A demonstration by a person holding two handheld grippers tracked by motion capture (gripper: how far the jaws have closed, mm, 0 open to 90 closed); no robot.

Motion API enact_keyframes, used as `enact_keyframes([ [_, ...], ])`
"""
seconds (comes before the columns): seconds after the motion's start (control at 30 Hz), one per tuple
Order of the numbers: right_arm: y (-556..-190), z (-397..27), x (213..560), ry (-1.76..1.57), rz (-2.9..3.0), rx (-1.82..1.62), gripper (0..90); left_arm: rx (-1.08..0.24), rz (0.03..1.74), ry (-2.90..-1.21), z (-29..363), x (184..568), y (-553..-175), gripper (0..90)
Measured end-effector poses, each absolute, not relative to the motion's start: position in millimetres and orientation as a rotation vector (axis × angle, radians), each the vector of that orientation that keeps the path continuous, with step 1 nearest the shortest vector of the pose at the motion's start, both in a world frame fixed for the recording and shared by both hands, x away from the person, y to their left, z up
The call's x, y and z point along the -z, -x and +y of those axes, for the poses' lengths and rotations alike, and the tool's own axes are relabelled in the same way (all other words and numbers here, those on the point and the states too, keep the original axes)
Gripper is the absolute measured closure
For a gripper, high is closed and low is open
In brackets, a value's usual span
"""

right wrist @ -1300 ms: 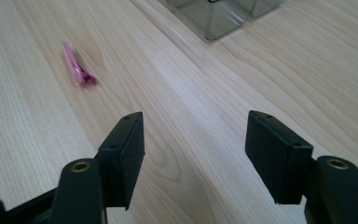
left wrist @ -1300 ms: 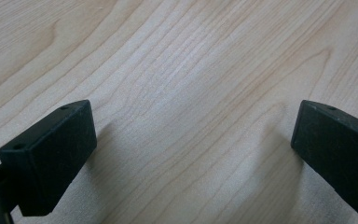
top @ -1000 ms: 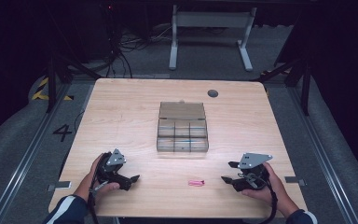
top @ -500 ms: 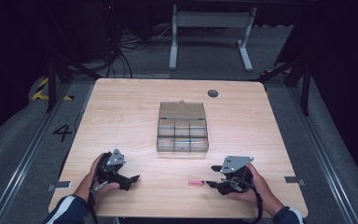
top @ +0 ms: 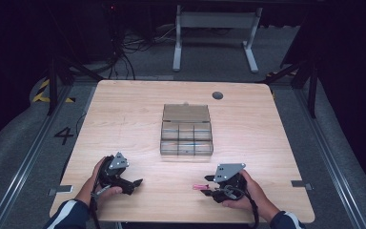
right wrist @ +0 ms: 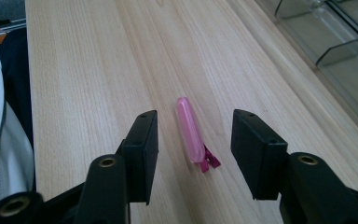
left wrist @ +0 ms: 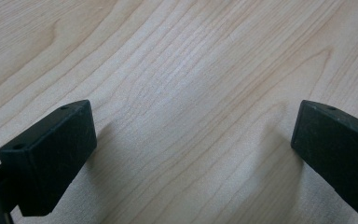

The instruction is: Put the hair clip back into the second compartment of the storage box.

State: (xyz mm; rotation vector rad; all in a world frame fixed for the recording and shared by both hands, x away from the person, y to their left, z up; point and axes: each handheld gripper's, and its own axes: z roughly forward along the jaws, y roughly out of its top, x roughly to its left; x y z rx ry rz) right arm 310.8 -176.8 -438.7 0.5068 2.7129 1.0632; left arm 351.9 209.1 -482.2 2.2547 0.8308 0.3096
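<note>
The right tool (top: 208,185) has slid left, its jaws now flanking the pink clip (top: 199,186).

1. We can read one number, a big dark "4" (top: 64,135). It stands on the grey floor (top: 9,157), just beside the left edge of the desk (top: 124,109).
2. We find no other words or numbers to read.

table (top: 124,124) sides open | organizer box (top: 186,131) blocks centre (lid up)
</note>
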Motion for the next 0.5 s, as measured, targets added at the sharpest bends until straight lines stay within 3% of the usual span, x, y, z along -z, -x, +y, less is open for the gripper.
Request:
enact_keyframes([
  [0.5, -316.0, -157.8, 451.1, -0.465, 2.747, -1.024, 57.6, -0.310, 0.831, -2.255, 209.1, 482.2, -351.9, 0.6],
])
